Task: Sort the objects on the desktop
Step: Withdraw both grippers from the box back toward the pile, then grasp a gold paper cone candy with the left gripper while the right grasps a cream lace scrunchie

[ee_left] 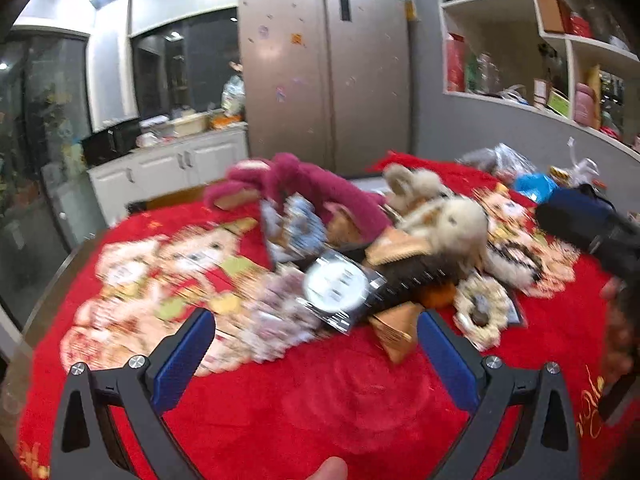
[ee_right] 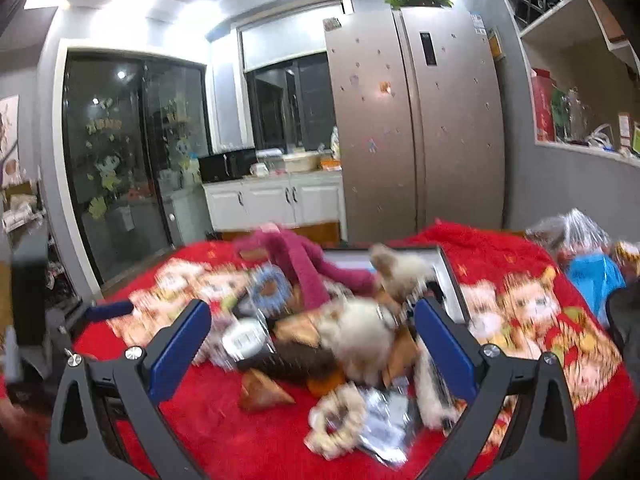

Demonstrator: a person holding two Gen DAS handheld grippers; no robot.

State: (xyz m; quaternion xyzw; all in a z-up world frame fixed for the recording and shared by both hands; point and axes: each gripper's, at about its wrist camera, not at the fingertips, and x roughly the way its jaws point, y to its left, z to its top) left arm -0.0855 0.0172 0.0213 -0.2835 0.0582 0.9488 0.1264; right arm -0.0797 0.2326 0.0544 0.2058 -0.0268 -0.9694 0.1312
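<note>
Two plush toys are counted in the blurred pile on the red cloth [ee_left: 320, 400] that covers the worktop: a magenta plush bear [ee_left: 296, 184] and, to its right, a cream plush animal [ee_left: 452, 224]. Two fluffy ring-shaped hair ties are seen, a blue one [ee_right: 269, 286] just below the magenta plush bear and a cream one [ee_left: 482, 312] down to its right. One round white item in clear packaging [ee_left: 336, 286] lies below the bear, touching a dark comb-like piece [ee_left: 412, 280]; gold-brown pointed wrappers [ee_left: 396, 336] lie beside these, and their number cannot be told through the blur. A flat grey tray [ee_right: 450, 276] is seen behind the pile, right of the bear, with the plush toys overlapping its edge; what lies inside cannot be told. A clear plastic bag [ee_right: 576, 232] and a blue bag [ee_right: 592, 276] are found far right of the bear. The left tongs [ee_left: 316, 344] are spread wide above the cloth, nothing held or touched. The right tongs [ee_right: 312, 340] are likewise spread wide, framing the pile, with nothing gripped.
</note>
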